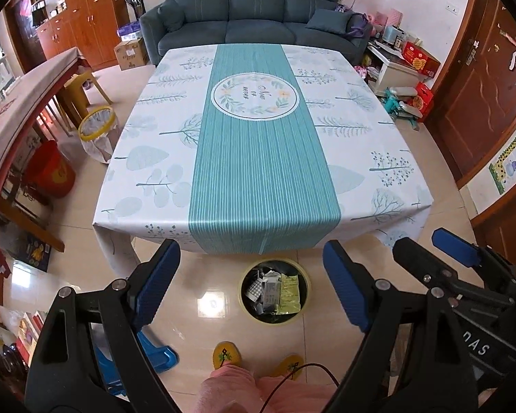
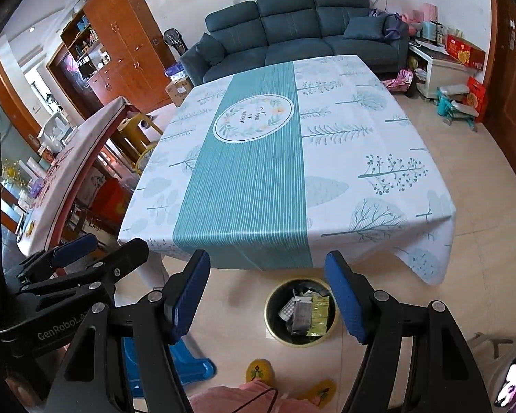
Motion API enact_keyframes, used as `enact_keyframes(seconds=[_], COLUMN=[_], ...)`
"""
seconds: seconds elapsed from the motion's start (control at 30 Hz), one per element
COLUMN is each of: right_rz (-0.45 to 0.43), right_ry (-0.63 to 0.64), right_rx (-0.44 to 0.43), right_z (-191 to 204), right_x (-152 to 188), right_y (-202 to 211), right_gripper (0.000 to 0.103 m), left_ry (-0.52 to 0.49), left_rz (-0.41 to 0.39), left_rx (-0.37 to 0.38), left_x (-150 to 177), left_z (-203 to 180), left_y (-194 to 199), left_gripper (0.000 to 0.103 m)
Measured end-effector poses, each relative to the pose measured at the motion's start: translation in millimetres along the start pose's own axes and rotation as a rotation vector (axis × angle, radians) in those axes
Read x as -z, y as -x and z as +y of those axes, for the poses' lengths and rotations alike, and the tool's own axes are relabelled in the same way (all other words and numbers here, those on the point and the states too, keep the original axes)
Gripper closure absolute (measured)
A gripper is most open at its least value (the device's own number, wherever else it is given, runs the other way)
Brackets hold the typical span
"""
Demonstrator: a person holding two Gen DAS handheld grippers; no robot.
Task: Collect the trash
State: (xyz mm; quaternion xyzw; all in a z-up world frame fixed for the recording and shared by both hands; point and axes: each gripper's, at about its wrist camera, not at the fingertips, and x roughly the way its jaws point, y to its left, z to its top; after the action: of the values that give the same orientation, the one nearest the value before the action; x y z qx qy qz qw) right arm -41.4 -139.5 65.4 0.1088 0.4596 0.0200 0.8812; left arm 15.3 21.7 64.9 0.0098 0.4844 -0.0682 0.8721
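Left to right. A second lined bin [image 1: 97, 127] with a yellow rim is seen on the floor left of the worktop [image 1: 161, 158]; its contents cannot be made out. The worktop is covered by a white cloth with a teal centre stripe and leaf prints, and no trash is seen on it in either view.

The left hand-held gripper [image 1: 251, 285] is held above the floor in front of the worktop, jaws wide apart, nothing between the pads. The right hand-held gripper [image 2: 268, 296] is held beside it, jaws also apart and empty.

The round trash bin [image 1: 274, 290] stands on the floor tiles just in front of the worktop's near edge, framed between the blue pads in both wrist views. The trash [image 2: 306, 313] is already inside it: a yellow-green foil packet, a grey wrapper or carton, a checked scrap, and other crumpled bits too small to name. The bin has a dark inside and a pale yellow rim and looks partly filled, nothing spilling over.

Judgement: collection looks done or nearly so. Nothing obvious is left to pick from the worktop; floor clutter at far right reads as household items, not trash.
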Motion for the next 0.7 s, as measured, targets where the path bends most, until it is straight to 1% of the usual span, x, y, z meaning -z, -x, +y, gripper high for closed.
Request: enact_keyframes(seconds=[0.2, 0.5, 0.7], right_rz=[-0.003, -0.016, -0.024], right_ry=[0.006, 0.007, 0.010], right_rx=[0.002, 0.005, 0.003], right_z=[-2.3, -6.9, -7.1], right_x=[-1.6, -4.3, -6.3], right_y=[-0.2, 2.7, 3.1], right_gripper=[0.032, 0.032, 0.032], left_ry=[0.015, 0.018, 0.022], left_rz=[-0.002, -0.033, -0.048], left_rx=[-0.001, -0.037, -0.047], left_x=[-0.9, -0.8, -1.7], left_z=[-0.3, -7.1, -10.8], left_y=[-0.5, 3.2, 4.8], left_gripper=[0.020, 0.020, 0.021])
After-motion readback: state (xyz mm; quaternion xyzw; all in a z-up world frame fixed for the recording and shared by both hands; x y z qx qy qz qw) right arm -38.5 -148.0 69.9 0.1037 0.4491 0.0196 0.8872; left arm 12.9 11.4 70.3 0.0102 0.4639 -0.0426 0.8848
